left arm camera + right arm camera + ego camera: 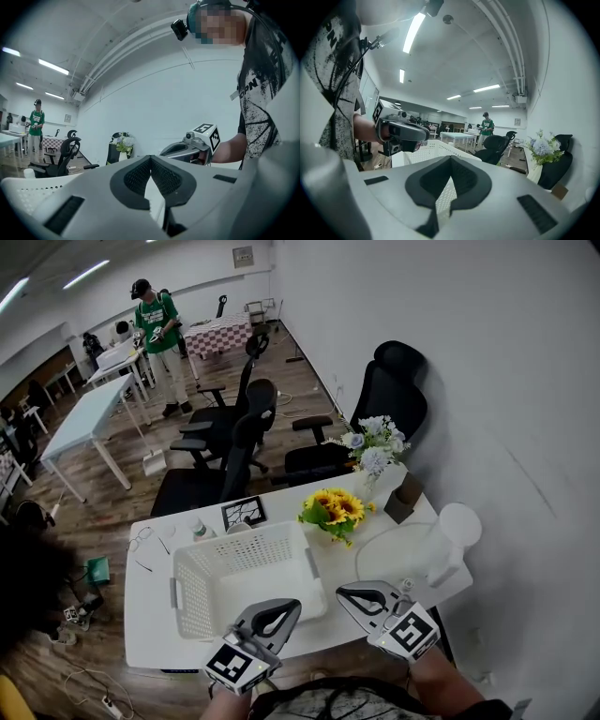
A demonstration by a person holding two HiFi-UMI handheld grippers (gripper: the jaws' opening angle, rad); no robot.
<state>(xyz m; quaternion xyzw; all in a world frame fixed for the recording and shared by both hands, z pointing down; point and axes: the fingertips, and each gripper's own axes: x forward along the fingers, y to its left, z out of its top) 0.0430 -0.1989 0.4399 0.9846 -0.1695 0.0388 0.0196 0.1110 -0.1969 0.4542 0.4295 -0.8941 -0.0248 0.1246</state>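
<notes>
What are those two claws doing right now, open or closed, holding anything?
Left gripper: closed, jaw tips together, nothing between them.
Right gripper: closed, jaw tips together, nothing held.

Left gripper (pixel 286 608) and right gripper (pixel 349 594) hang over the white table (pixel 148 620), near edge; white basket (pixel 190 601) just beyond, sunflowers (pixel 335 507) farther.
</notes>
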